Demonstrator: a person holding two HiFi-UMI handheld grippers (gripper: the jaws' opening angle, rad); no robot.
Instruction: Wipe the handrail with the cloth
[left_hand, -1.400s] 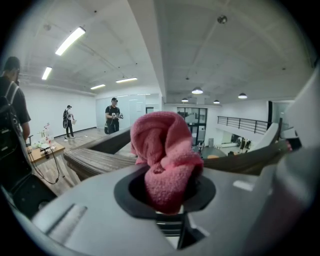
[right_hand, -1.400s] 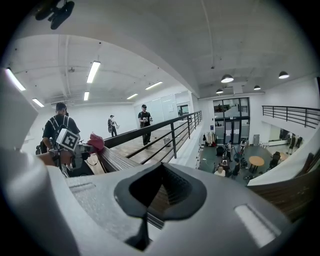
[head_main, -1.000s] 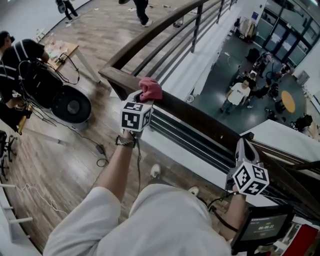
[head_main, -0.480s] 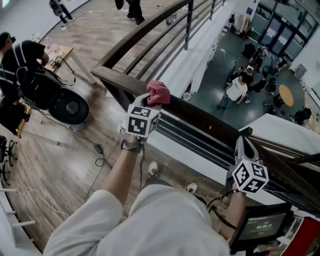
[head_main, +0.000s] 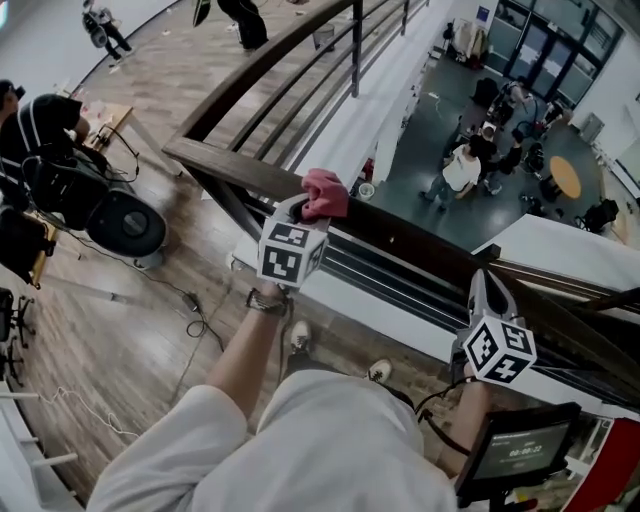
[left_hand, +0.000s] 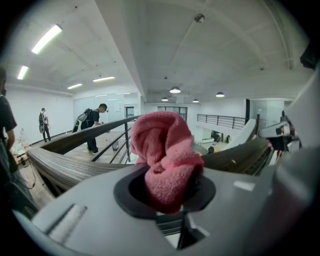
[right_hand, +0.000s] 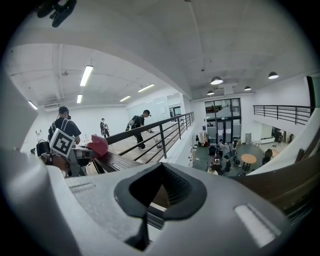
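I am clamping my left tongs hard on the pink cloth. In the left gripper view the wad is bulging out of the gap between the jaws, bunched up beyond the tips rather than spread flat. The cloth is sitting on top of the dark wooden handrail, just ahead of those tongs and a little to the right of the rail's corner. I judge that I am partway through a wiping stroke, with most of the rail to the right of these tongs not yet wiped. To do it well, I should be pressing the wad down so it is touching the wood through the whole pass. I should also be tilting the tips so that fabric, not plastic, is meeting the rail, and gripping firmly enough that friction is not dragging the cloth out. Well to the right, my right tongs are pinched together on nothing and pointing at the same rail; whether their tips are touching it I cannot tell.
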